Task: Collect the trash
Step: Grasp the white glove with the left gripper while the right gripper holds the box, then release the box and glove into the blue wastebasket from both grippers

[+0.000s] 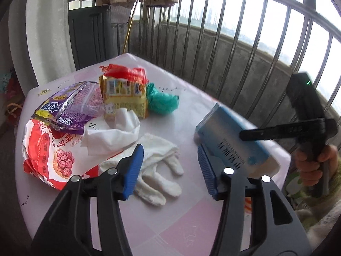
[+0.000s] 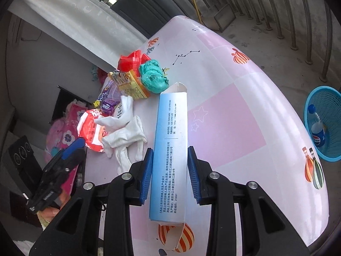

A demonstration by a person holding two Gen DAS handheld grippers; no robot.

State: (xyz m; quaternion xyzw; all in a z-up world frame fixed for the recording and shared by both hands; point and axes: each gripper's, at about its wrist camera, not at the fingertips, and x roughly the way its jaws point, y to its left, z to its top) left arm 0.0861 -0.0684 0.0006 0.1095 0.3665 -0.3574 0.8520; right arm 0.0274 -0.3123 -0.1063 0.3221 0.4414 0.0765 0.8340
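As the right gripper (image 2: 170,176) closes on a blue and white carton (image 2: 170,153), litter waits on a balcony table (image 2: 234,111)

Held by its long sides between the blue pads, the carton hangs over the pink tablecloth with its end flaps open, likely bound for the blue basket (image 2: 332,149) on the floor to the right, where a Pepsi bottle (image 2: 317,131) already lies. The left gripper (image 1: 168,170) hovers with its fingers spread wide and nothing between them, just above a white glove (image 1: 162,170), seemingly lined up for it. Behind sit a crumpled tissue (image 1: 113,136), a red snack bag (image 1: 49,160), a purple wrapper (image 1: 70,108), a yellow packet (image 1: 125,98) and a green plastic bag (image 1: 162,100). The carton carries small Chinese print and phone numbers, too fine to read; the snack bags bear Chinese lettering
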